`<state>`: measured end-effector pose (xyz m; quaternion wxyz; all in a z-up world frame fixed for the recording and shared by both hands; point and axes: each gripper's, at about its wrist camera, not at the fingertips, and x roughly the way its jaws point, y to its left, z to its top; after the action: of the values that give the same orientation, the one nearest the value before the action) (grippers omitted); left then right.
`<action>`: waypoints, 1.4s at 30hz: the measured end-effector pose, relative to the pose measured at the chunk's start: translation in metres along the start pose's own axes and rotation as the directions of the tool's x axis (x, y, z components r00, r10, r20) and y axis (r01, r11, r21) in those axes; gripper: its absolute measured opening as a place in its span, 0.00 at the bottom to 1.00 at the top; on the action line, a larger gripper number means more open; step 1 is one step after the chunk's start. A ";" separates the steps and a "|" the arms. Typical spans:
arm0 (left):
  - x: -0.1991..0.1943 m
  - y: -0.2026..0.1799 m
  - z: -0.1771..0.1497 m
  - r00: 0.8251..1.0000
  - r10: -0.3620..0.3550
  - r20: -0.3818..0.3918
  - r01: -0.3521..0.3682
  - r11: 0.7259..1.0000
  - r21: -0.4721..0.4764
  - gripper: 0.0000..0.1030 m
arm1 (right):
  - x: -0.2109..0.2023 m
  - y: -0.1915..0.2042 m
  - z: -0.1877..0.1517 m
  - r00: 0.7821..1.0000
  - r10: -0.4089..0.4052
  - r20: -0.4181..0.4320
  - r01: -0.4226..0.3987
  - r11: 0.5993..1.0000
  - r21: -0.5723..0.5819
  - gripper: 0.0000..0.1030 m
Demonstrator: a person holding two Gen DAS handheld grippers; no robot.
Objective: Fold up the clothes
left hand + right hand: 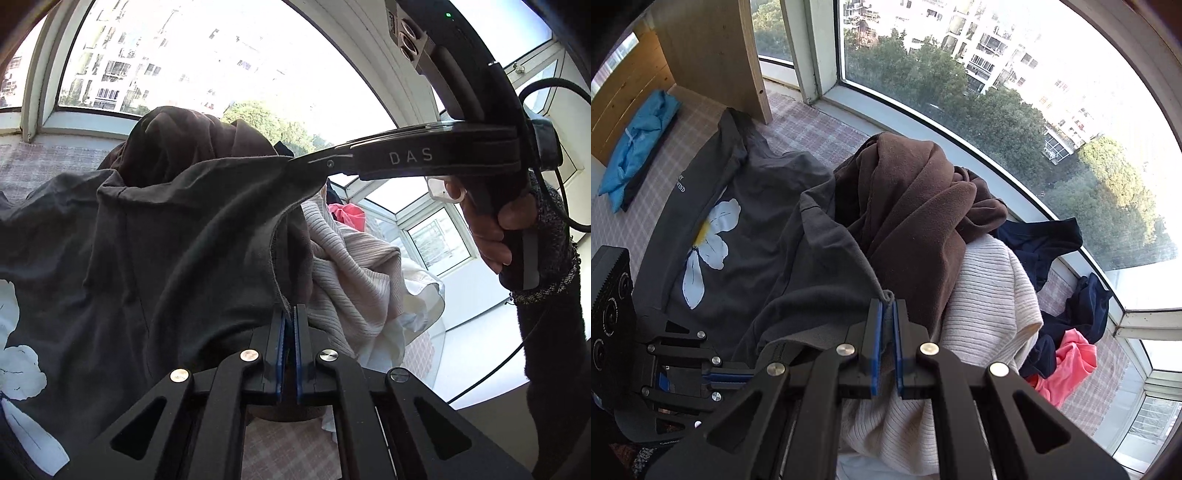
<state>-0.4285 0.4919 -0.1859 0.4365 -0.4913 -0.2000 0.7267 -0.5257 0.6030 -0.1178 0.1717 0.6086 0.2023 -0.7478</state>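
Right wrist view shows the right gripper (886,310) with its blue-padded jaws clenched on a bunched edge of the dark grey cotton T-shirt with a white daisy print (746,251), which trails from the jaws toward ten o'clock and lies partly spread on the pink checked cloth surface (809,129), by a window sill. At the lower left of the same view the left gripper (738,376) is also closed on the shirt's edge, and the left wrist view confirms it: those jaws pinch a hem of the grey fabric at the centre, while the right tool grips another point of the same edge at one o'clock. Holding two points of one edge likely serves to lift and stretch the shirt free of the heap, so it can be laid flat for folding. The heap crowds it: a brown fleece garment (912,199) lies piled at twelve o'clock, a cream ribbed knit (990,295) bulges just right of the jaws, and navy (1045,240) and pink clothes (1067,369) lie toward three o'clock against the curved window frame (960,147). Open room lies toward ten o'clock, where bare cloth runs to a wooden shelf unit (713,48) holding a folded blue garment (639,147).
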 end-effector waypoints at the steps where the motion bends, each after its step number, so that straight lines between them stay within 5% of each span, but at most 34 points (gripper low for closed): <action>1: -0.001 0.003 0.001 0.999 -0.040 -0.010 0.039 0.999 -0.025 0.03 | 0.000 0.000 -0.002 1.000 -0.004 -0.004 0.004 1.000 0.000 0.06; 5: 0.017 -0.003 -0.001 0.994 0.095 -0.053 -0.091 0.994 0.062 0.07 | 0.001 -0.006 -0.007 1.000 0.001 -0.006 0.000 0.999 0.037 0.06; 9: 0.012 -0.006 -0.010 0.998 0.066 -0.022 -0.065 0.996 0.054 0.00 | -0.002 -0.005 -0.008 1.000 -0.006 0.006 0.005 0.999 0.044 0.06; 17: -0.044 0.037 -0.049 0.994 -0.070 0.086 0.082 0.986 -0.143 0.01 | -0.013 0.043 0.036 0.998 0.010 0.056 -0.007 0.998 -0.055 0.06; 24: -0.085 0.113 -0.060 0.992 0.015 0.128 0.026 0.951 -0.308 0.00 | 0.024 0.118 0.088 0.999 0.050 0.017 -0.046 0.980 -0.194 0.06; 29: -0.094 0.154 -0.091 0.993 0.079 0.082 -0.042 0.922 -0.384 0.00 | 0.071 0.150 0.111 0.989 0.111 -0.102 -0.131 0.967 -0.219 0.11; 33: -0.070 0.178 -0.099 0.991 0.133 0.015 -0.114 0.898 -0.425 0.00 | 0.062 0.133 0.119 0.967 0.246 -0.069 -0.253 0.959 -0.125 0.12; 38: -0.071 0.183 -0.103 0.984 0.177 -0.027 -0.171 0.884 -0.435 0.00 | 0.055 0.074 0.117 0.991 0.129 -0.028 -0.129 0.992 0.016 0.20; 42: -0.077 0.179 -0.102 0.976 0.212 -0.041 -0.210 0.892 -0.401 0.03 | 0.097 0.047 0.116 0.977 0.150 -0.153 -0.126 0.980 0.153 0.20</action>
<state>-0.4060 0.3170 -0.3175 0.2441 -0.5879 -0.2918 0.7139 -0.6188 0.5024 -0.1969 0.1622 0.6914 0.1189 -0.6939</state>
